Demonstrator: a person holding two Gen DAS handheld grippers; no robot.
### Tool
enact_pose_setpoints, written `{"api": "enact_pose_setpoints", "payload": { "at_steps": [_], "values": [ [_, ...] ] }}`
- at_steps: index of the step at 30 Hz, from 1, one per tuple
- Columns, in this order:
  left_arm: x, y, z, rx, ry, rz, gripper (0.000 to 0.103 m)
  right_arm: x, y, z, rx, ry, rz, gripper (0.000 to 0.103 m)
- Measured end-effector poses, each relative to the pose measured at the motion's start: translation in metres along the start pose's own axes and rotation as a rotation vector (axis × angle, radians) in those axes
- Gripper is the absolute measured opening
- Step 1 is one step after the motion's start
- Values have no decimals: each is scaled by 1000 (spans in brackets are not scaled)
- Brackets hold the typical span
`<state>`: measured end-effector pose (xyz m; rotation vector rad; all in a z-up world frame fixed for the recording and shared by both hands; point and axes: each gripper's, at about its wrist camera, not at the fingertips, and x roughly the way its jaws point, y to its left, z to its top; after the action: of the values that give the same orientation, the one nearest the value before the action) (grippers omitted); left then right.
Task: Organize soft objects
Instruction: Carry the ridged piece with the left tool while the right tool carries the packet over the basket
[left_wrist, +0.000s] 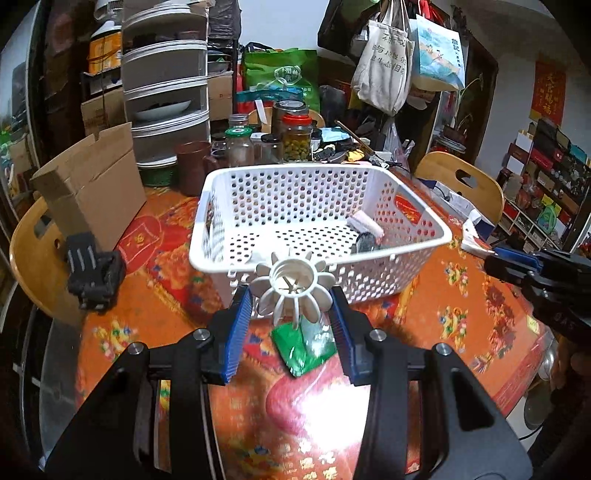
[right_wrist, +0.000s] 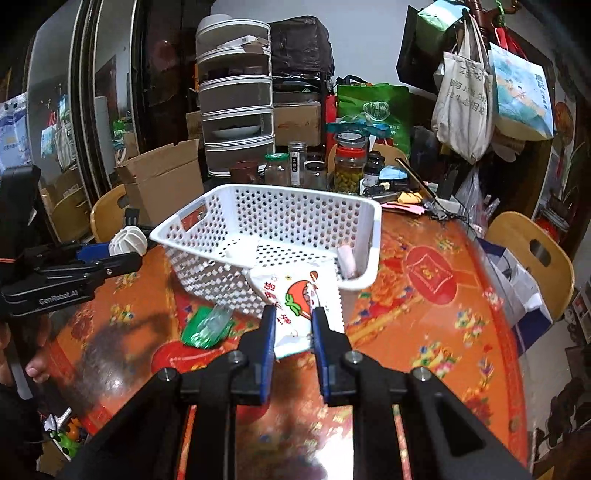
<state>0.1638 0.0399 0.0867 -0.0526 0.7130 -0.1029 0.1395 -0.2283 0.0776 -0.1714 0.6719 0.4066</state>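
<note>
A white perforated basket (left_wrist: 406, 195) (right_wrist: 258, 195) stands on the orange-red table. Inside it lie a small pink-white roll (left_wrist: 365, 223) (right_wrist: 347, 260) and a dark object (left_wrist: 367, 243). My left gripper (left_wrist: 293, 295) is shut on a white ribbed ball-shaped object (left_wrist: 293, 286) (right_wrist: 129, 240), held just in front of the basket's near wall. A green packet (left_wrist: 304, 347) (right_wrist: 207, 326) lies on the table below it. My right gripper (right_wrist: 293, 314) is shut on a white snack packet (right_wrist: 295, 295) with red and green print, at the basket's near rim.
Jars (left_wrist: 295, 138), a brown mug (left_wrist: 192, 166), a stacked drawer unit (left_wrist: 166, 85) and a cardboard box (left_wrist: 99, 184) stand behind the basket. Wooden chairs (left_wrist: 465, 184) (right_wrist: 535, 254) flank the table. A black object (left_wrist: 96, 273) lies at the left.
</note>
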Motion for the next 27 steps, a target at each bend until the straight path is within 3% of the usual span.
{"api": "enact_pose_setpoints", "payload": {
  "at_steps": [8,18,27],
  "values": [
    [35,-1,52,-13,52,-29,40,31,-12,43,8,34,-5,17],
    [82,-7,102,-10,128,14,40,80,-13,68,6,113,-29,17],
    [154,12,107,-80,257,61,40,129,-21,86,23,194,-49,17]
  ]
}}
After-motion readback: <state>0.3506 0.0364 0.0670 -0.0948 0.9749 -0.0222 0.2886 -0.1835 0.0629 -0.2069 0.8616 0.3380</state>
